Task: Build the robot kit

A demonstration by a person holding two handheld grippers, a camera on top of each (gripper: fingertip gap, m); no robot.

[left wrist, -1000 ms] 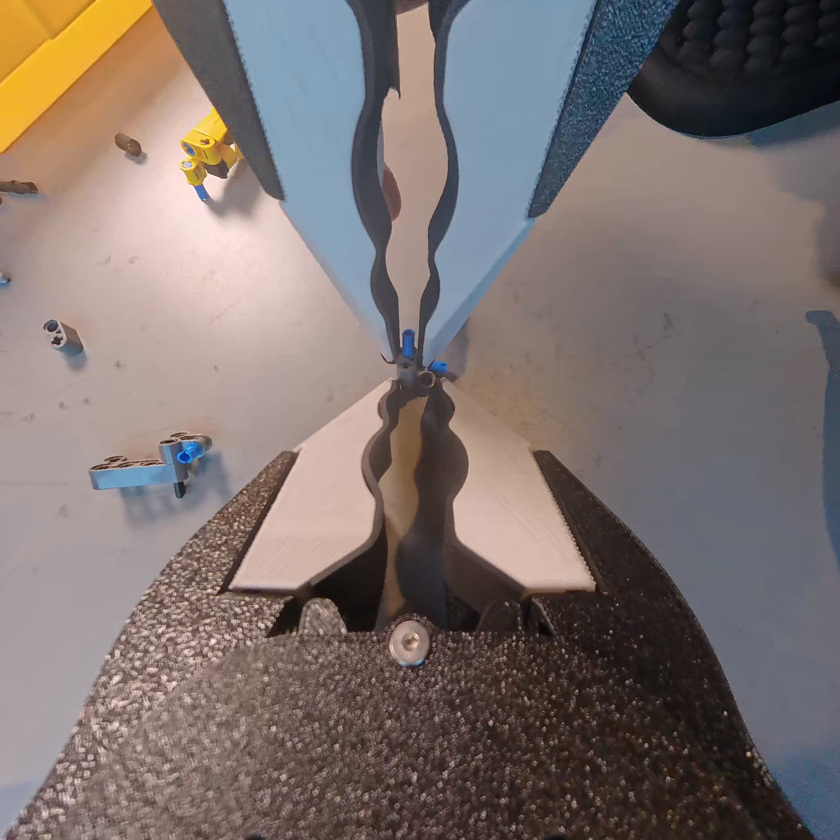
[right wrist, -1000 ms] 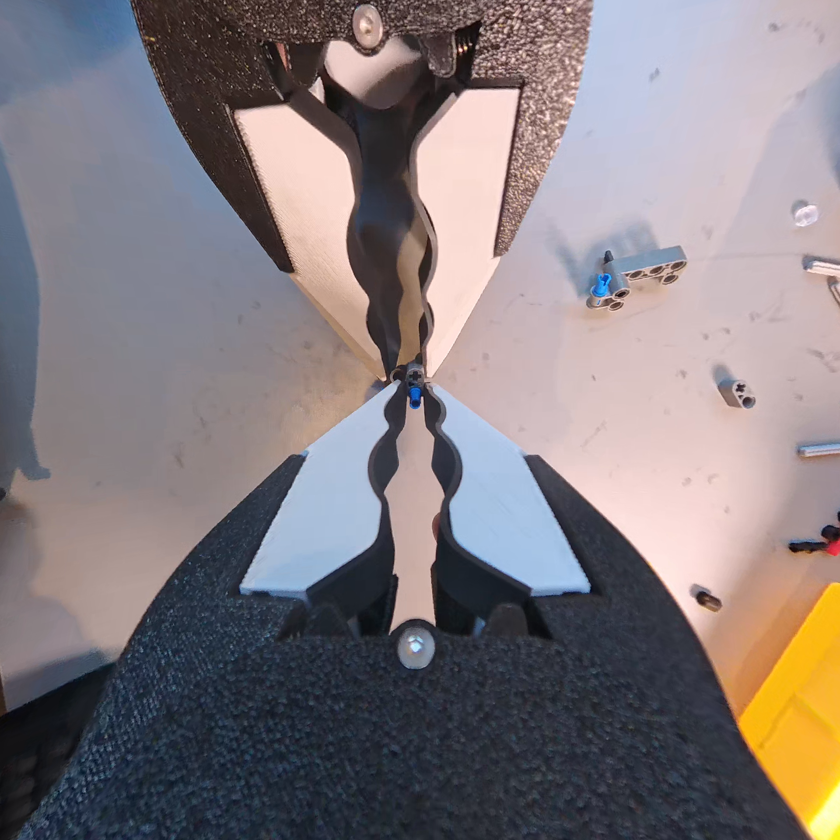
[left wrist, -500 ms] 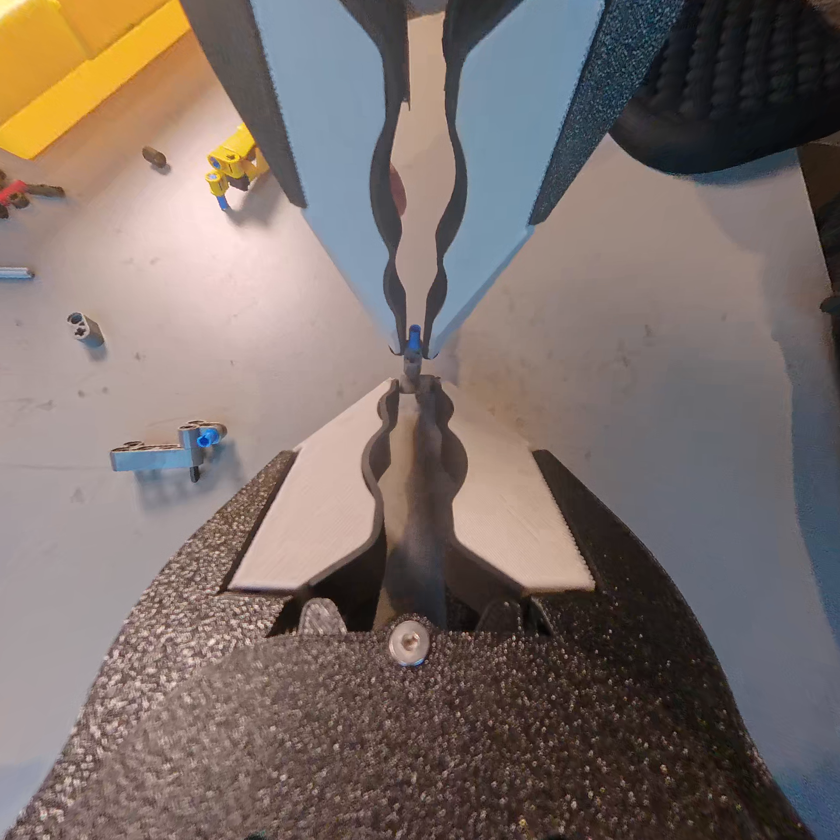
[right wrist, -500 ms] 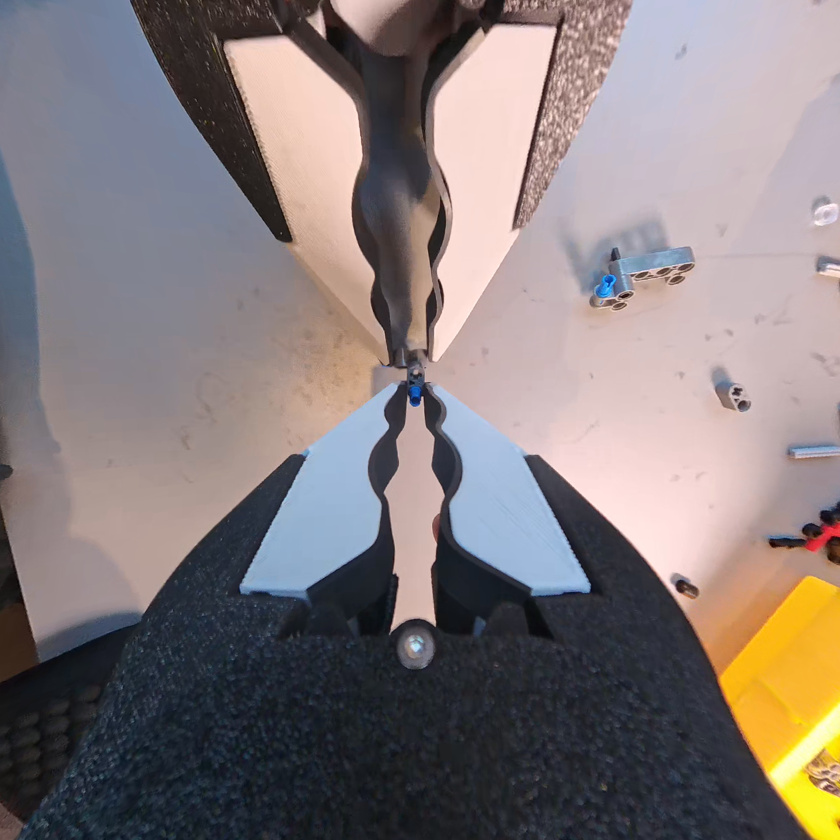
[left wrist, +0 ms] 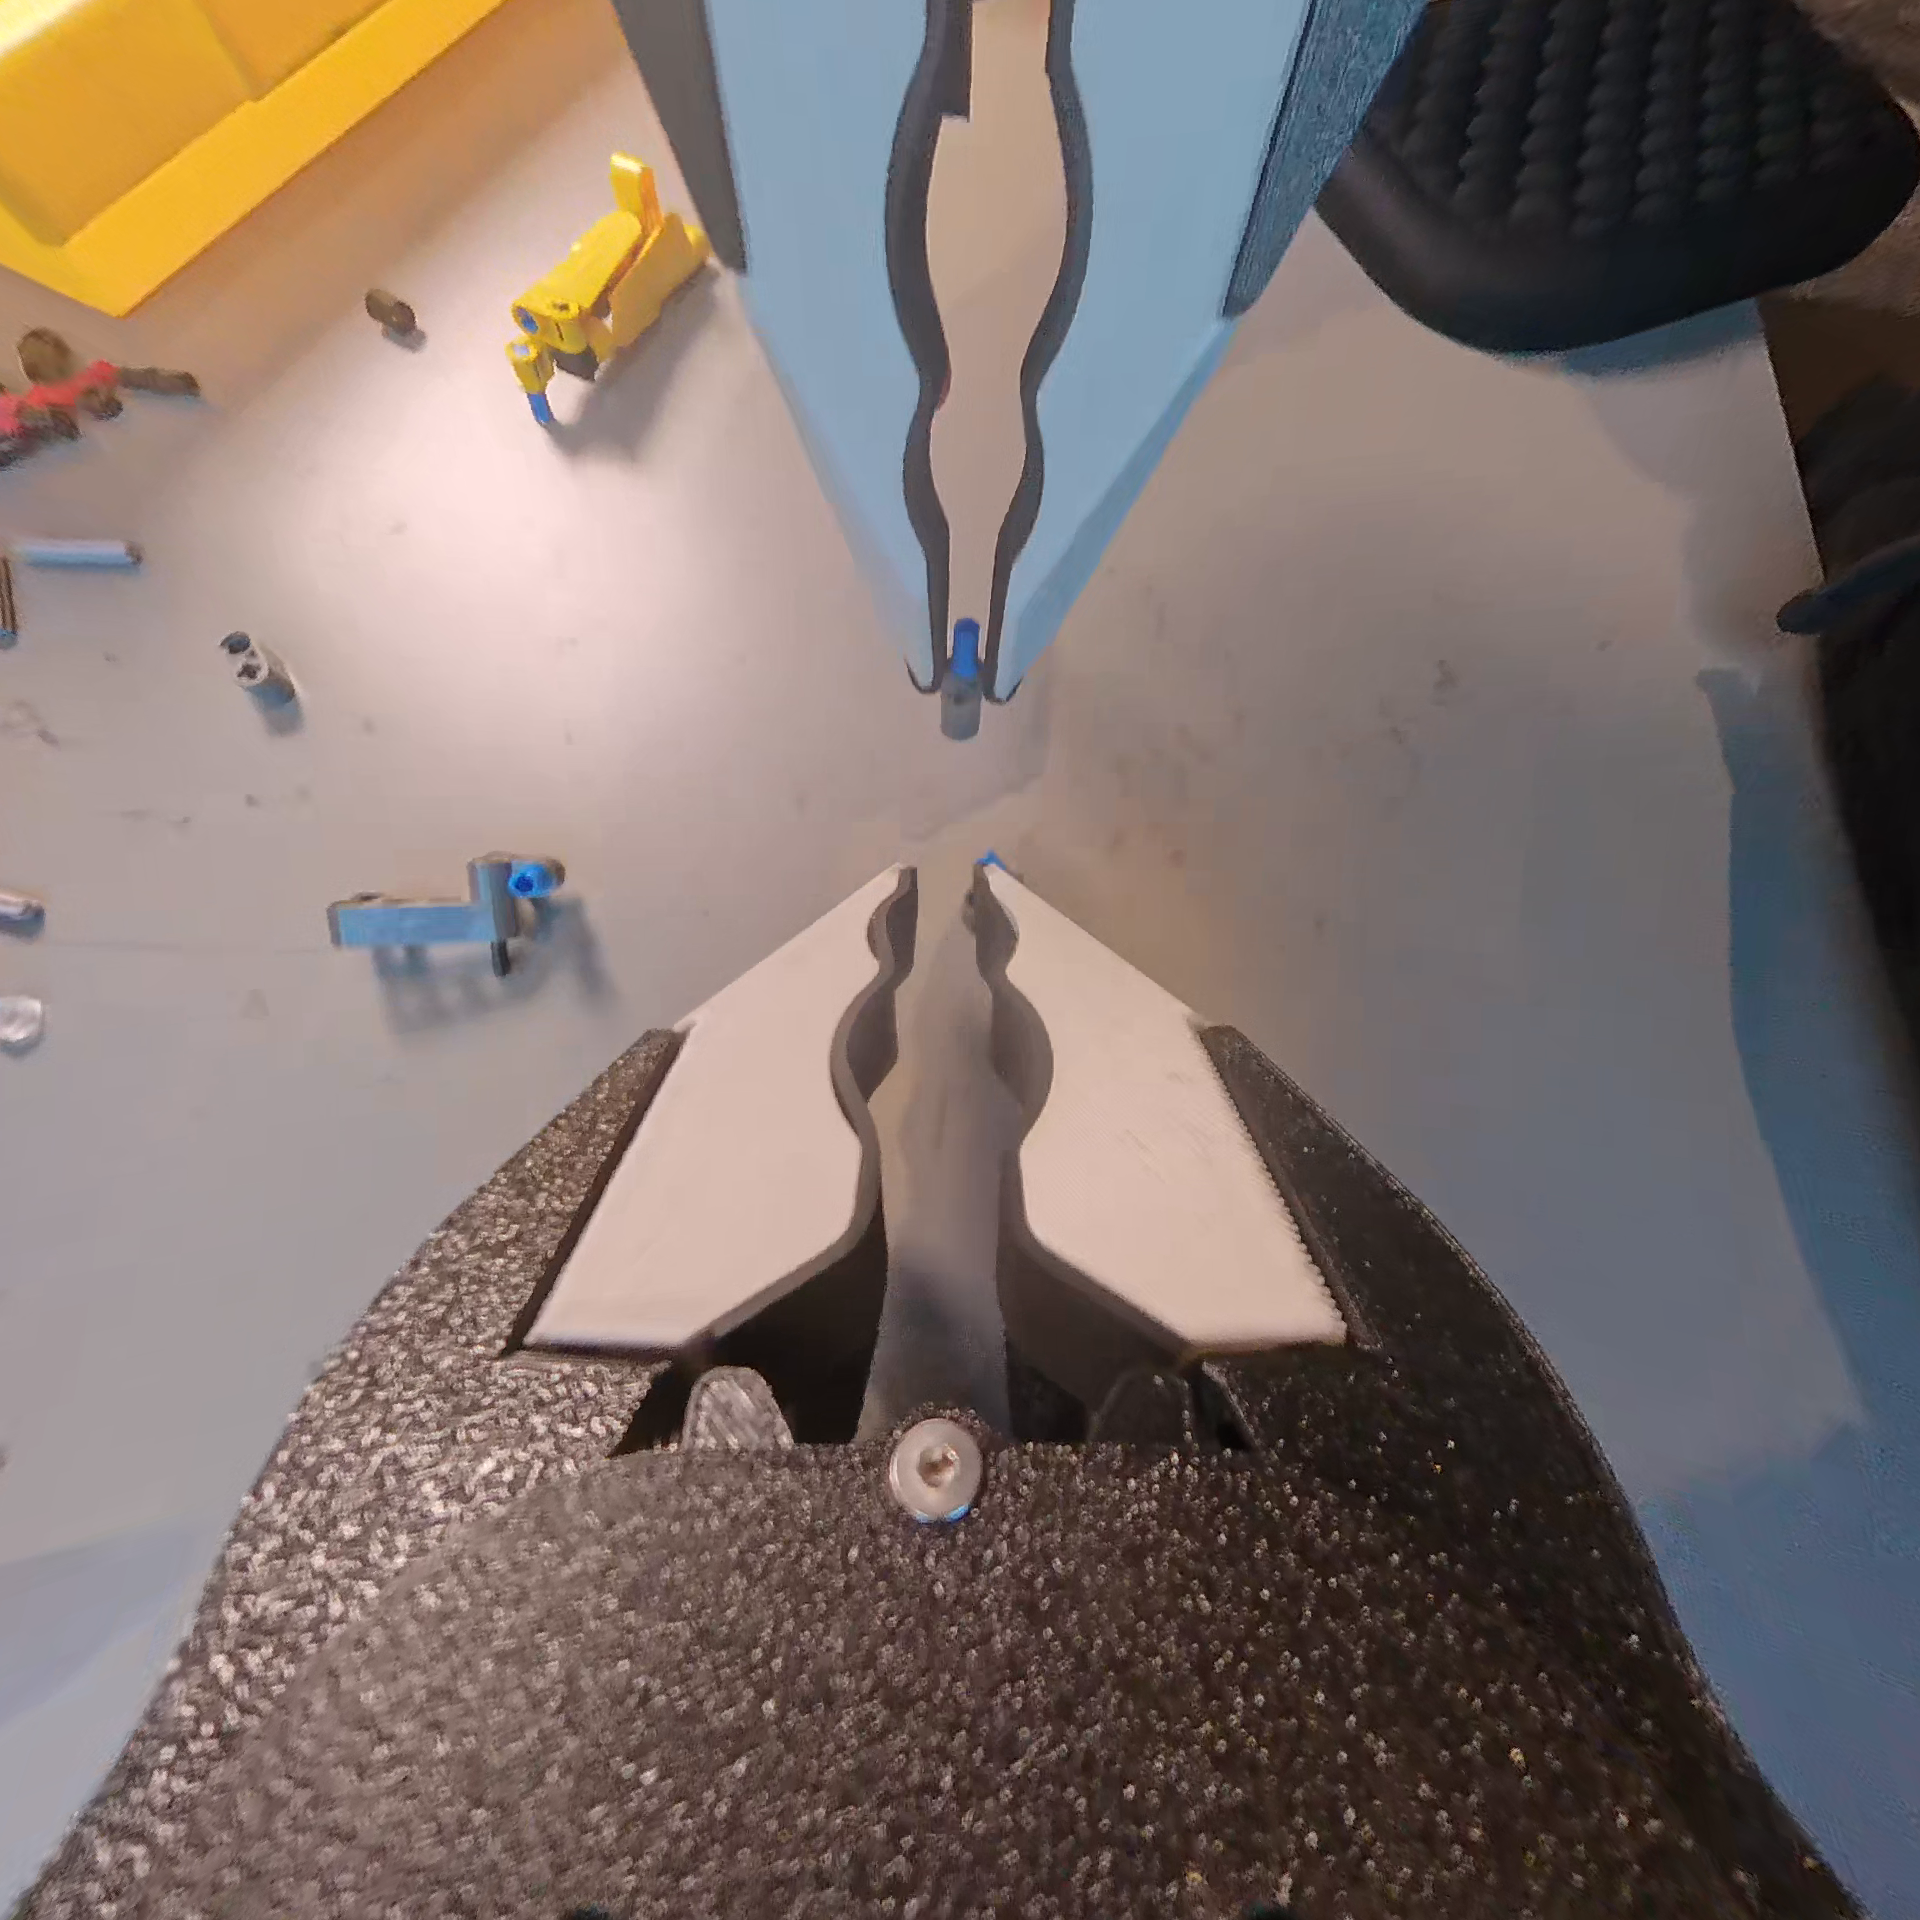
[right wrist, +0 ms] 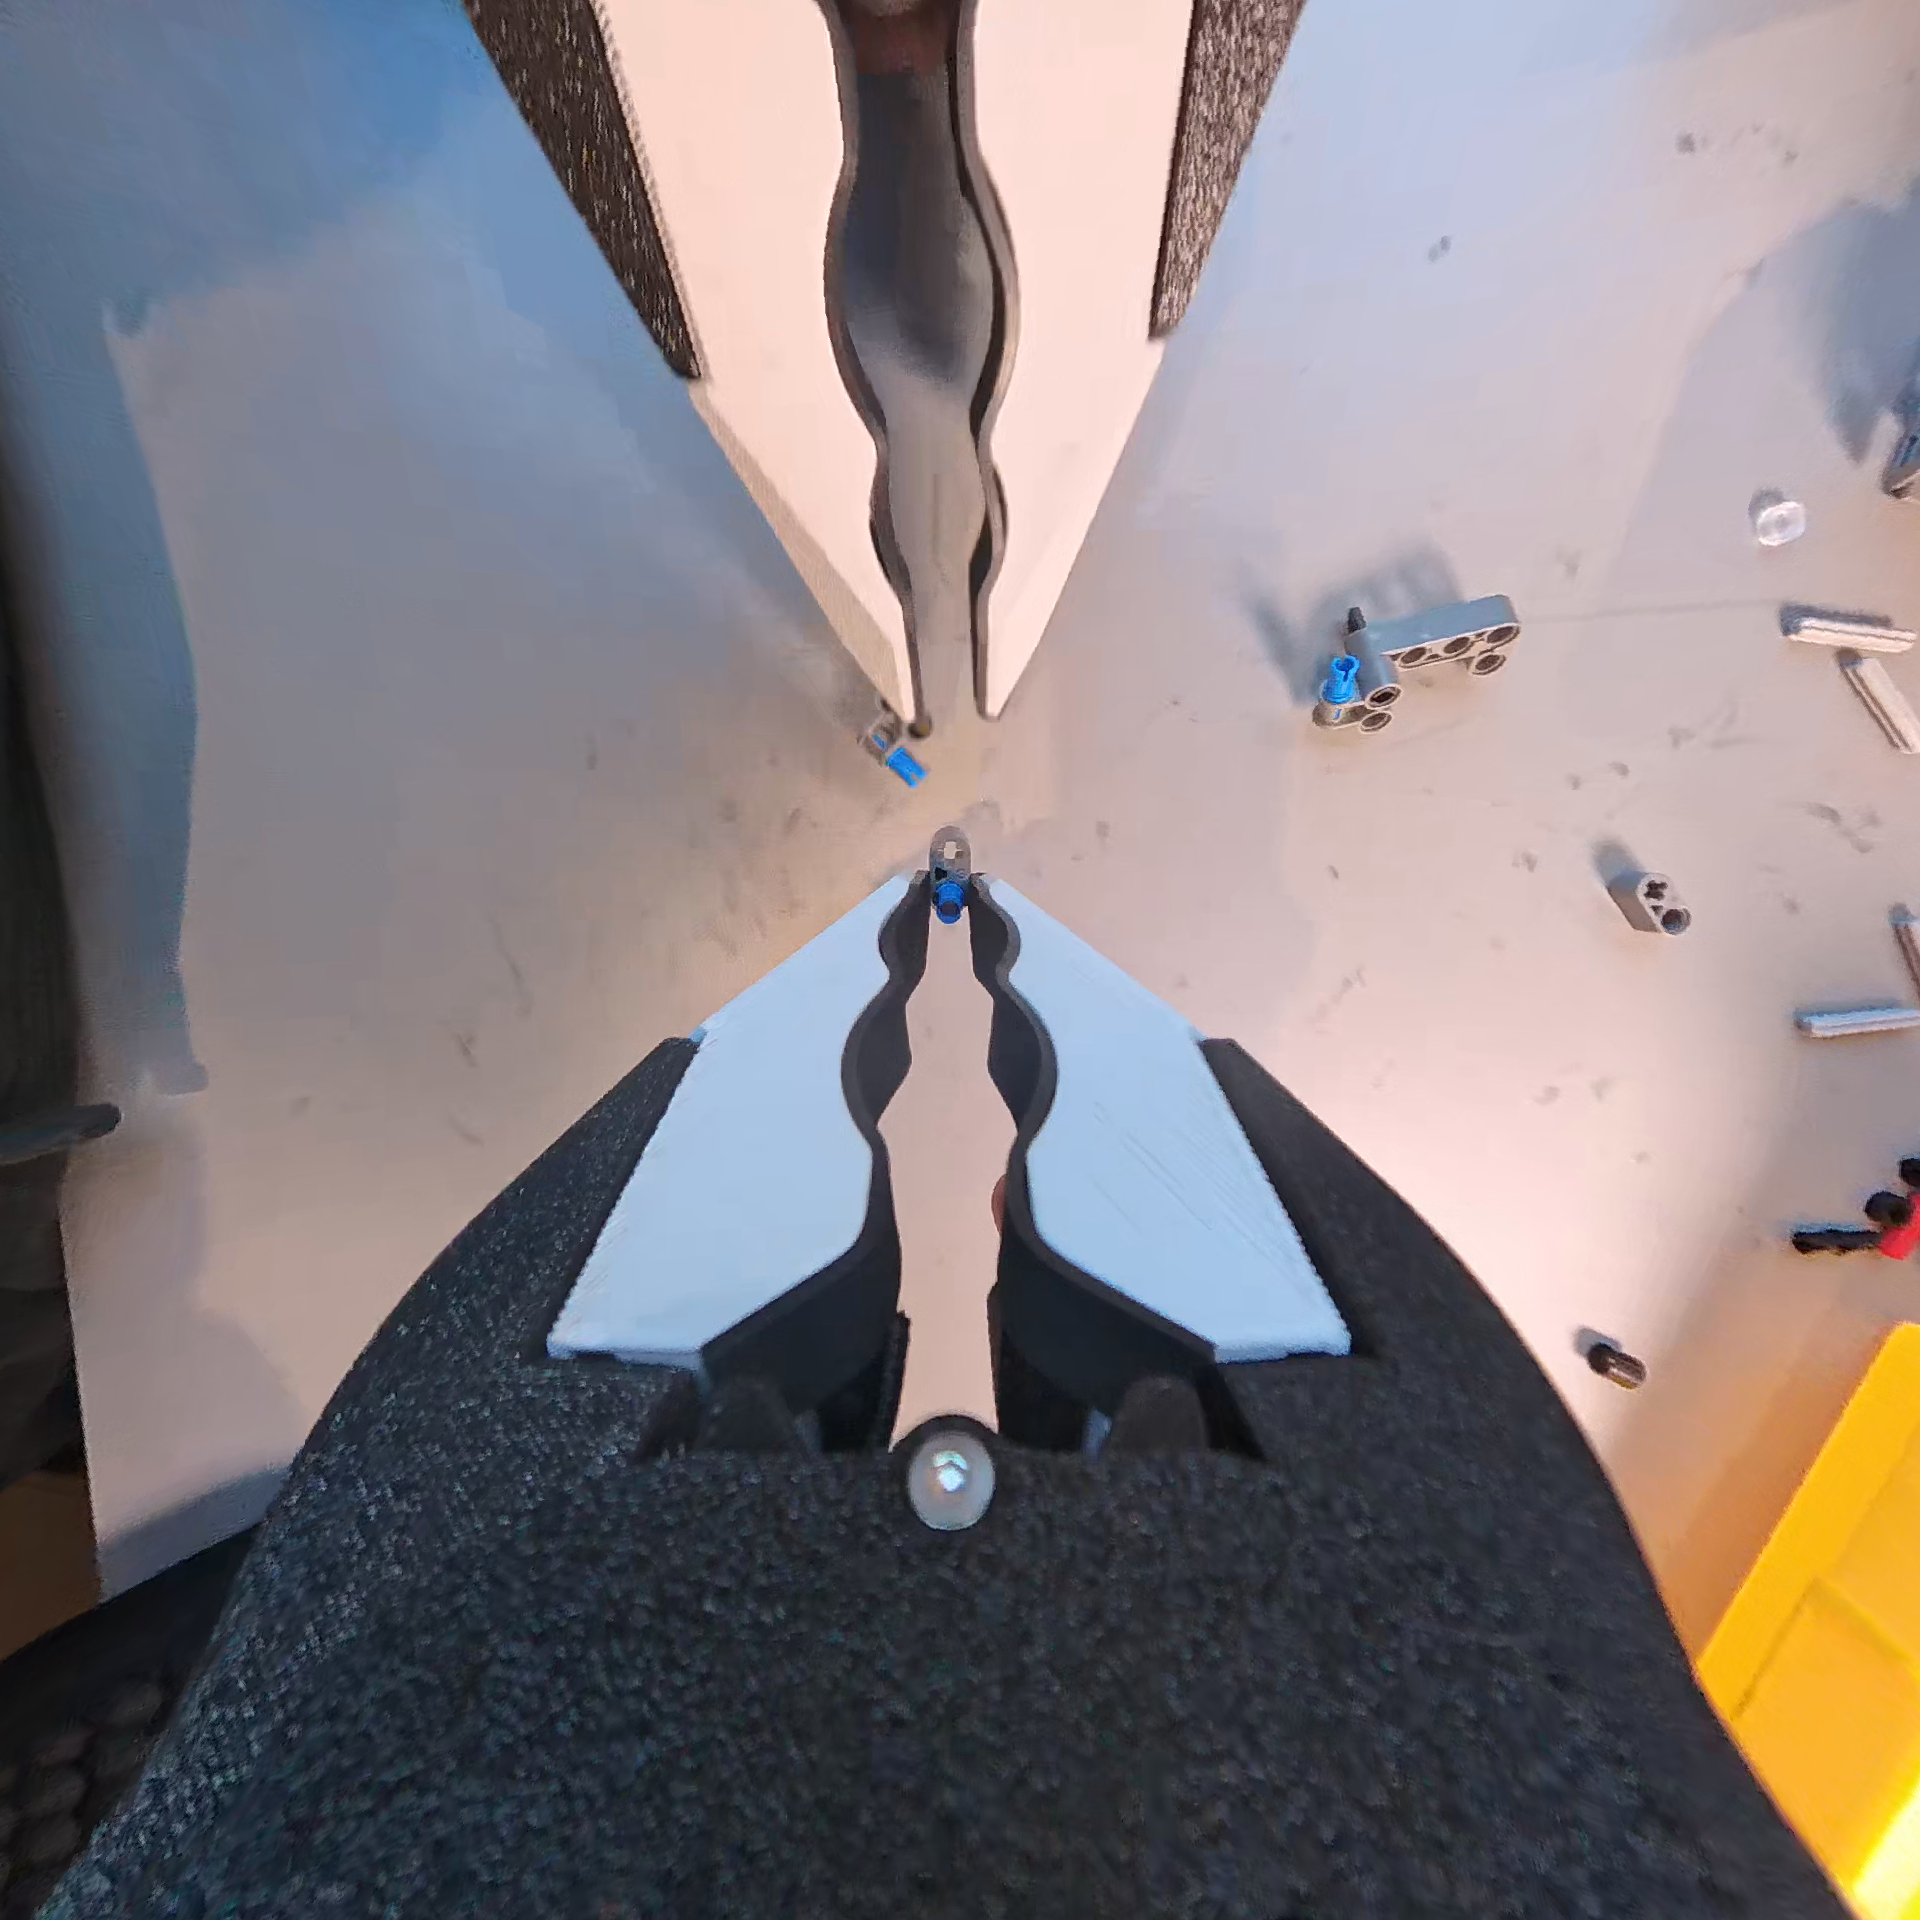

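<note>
I am seeing my left claw [left wrist: 943,881] standing released, a small blue-pinned piece [right wrist: 896,756] lying on the table [left wrist: 1351,810] beside its tips. My right claw [right wrist: 948,883] is gripping a grey connector with blue pin [right wrist: 948,868], just apart.

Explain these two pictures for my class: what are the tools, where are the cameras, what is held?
A person holds two tools, each with two fingers and a camera looking along them. Each picture shows its own tool below, the other above. The right gripper pinches a small grey piece with a blue pin. The left gripper is open; a blue-and-grey piece shows beside its tip. A grey angled beam and other small parts lie on the table by a yellow bin.
</note>
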